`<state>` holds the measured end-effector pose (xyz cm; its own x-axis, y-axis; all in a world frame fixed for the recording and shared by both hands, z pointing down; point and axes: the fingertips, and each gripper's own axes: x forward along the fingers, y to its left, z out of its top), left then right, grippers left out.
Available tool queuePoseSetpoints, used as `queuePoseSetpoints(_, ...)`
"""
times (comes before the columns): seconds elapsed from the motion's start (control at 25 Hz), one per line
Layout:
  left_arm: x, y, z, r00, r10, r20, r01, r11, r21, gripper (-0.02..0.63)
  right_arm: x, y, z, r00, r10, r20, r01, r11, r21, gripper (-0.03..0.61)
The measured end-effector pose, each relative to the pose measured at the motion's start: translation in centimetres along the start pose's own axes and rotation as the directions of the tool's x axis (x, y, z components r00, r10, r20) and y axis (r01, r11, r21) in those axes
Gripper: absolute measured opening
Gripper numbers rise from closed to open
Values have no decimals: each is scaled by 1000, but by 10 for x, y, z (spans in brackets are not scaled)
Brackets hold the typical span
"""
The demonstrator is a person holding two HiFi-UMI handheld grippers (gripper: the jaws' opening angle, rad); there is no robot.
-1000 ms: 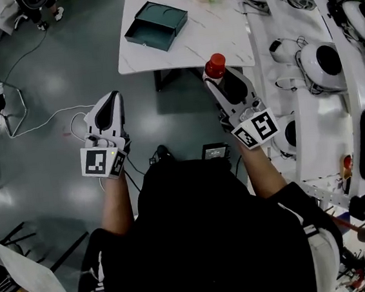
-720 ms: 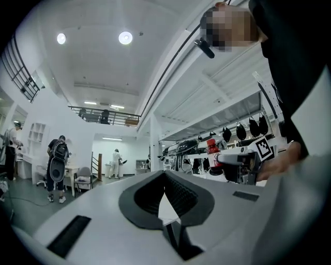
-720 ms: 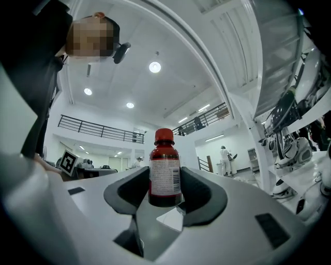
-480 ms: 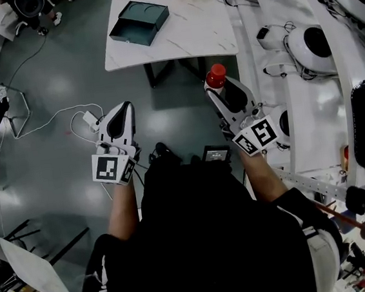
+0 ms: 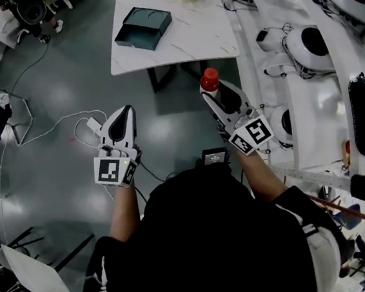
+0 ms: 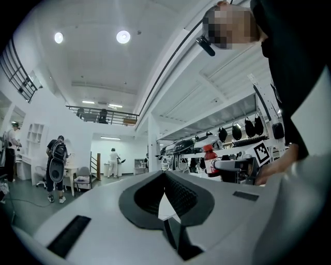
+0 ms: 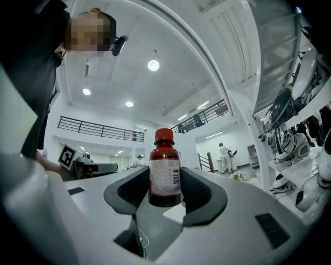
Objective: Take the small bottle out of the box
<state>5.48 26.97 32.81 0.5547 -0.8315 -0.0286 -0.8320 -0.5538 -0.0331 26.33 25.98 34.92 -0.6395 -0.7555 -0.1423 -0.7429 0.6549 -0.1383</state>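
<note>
Drawing back past the near edge of the counter [image 5: 190,34], the right hand-held gripper [image 5: 213,93] is gripping the small red-capped bottle [image 5: 209,79] upright; the left hand-held gripper [image 5: 125,109] is hanging closed, empty; the box [image 5: 142,28] is sitting near its far-left corner.

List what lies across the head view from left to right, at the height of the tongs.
Thin white cable → left tongs, closed with nothing in them → small dark bottle with a red cap, gripped in the right tongs → long white workbench.
</note>
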Motion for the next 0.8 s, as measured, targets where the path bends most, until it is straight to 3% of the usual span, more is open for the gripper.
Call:
queuePoseSetpoints(0.44,-51,42,-8,999,38,2,-38,999,-28,14,25,56,-4,1000,12,-11,-12,1000,-2,211)
queuePoseSetpoints(0.8,-67,36,-9,1000,13,-10,-14,999,-43,14,16,76,-4,1000,23,-8,-23,1000,-2,212)
